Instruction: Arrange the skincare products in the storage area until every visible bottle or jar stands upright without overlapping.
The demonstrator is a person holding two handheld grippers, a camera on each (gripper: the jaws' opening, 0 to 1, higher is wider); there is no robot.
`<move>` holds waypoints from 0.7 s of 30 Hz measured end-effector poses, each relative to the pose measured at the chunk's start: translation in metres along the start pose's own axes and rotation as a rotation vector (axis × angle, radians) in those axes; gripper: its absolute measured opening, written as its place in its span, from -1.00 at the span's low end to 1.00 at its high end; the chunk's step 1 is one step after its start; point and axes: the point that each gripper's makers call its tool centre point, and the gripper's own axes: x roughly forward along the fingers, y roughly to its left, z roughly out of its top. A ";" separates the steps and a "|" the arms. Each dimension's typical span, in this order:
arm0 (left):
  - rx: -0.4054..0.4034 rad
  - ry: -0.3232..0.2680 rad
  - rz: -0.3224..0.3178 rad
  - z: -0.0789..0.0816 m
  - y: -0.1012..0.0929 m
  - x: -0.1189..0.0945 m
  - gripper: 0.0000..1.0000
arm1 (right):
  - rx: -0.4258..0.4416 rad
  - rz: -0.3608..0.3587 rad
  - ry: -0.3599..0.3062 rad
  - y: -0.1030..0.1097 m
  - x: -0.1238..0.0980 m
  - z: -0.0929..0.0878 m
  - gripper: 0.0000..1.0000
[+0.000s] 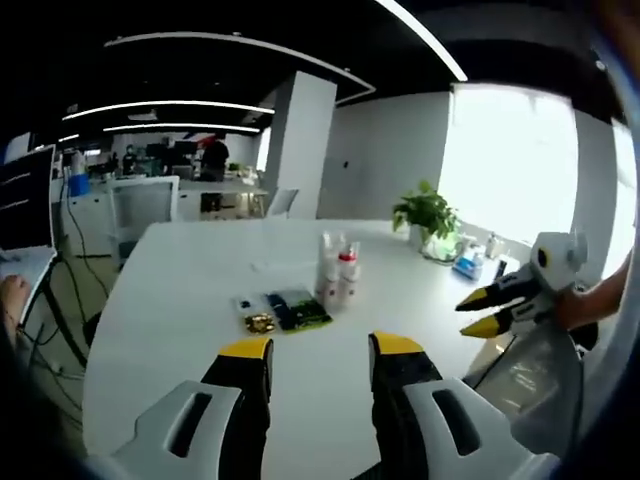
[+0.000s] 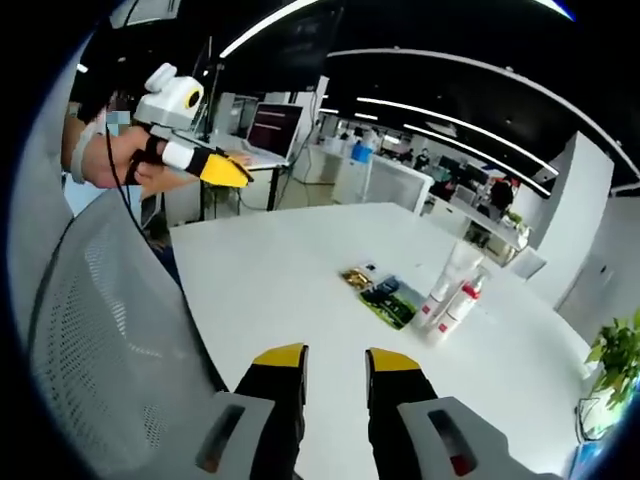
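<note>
The left gripper hangs above the white table, jaws apart with nothing between them. Ahead of it stands a tight cluster of white bottles, upright, one with a red cap, beside flat packets (gold, dark and green) lying on the tabletop. The right gripper is likewise open and empty, well short of the bottles and packets. The left gripper view also catches a potted plant near the window; the right gripper view shows a mesh chair back and a laptop.
</note>
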 end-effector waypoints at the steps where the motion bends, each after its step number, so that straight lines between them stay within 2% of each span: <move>1: -0.010 0.002 -0.003 0.000 -0.002 -0.001 -0.29 | 0.011 -0.005 -0.014 -0.001 -0.001 0.002 -0.63; 3: -0.052 -0.054 -0.037 0.007 -0.012 -0.004 -0.25 | 0.041 -0.020 -0.045 -0.006 -0.004 0.008 -0.58; 5: -0.036 -0.046 -0.057 0.005 -0.017 -0.007 -0.15 | 0.060 -0.032 -0.066 -0.009 -0.005 0.010 -0.52; 8: -0.035 -0.098 -0.082 0.016 -0.022 -0.011 0.06 | 0.107 -0.053 -0.116 -0.016 -0.008 0.018 -0.34; 12: 0.018 -0.111 -0.034 0.011 -0.017 -0.007 0.37 | 0.146 -0.060 -0.172 -0.019 -0.010 0.027 0.00; 16: 0.096 -0.091 -0.004 0.007 -0.015 0.004 0.77 | 0.180 -0.058 -0.240 -0.020 -0.013 0.040 0.35; 21: 0.090 -0.080 -0.006 0.001 -0.016 0.002 0.91 | 0.180 -0.111 -0.313 -0.030 -0.018 0.050 0.84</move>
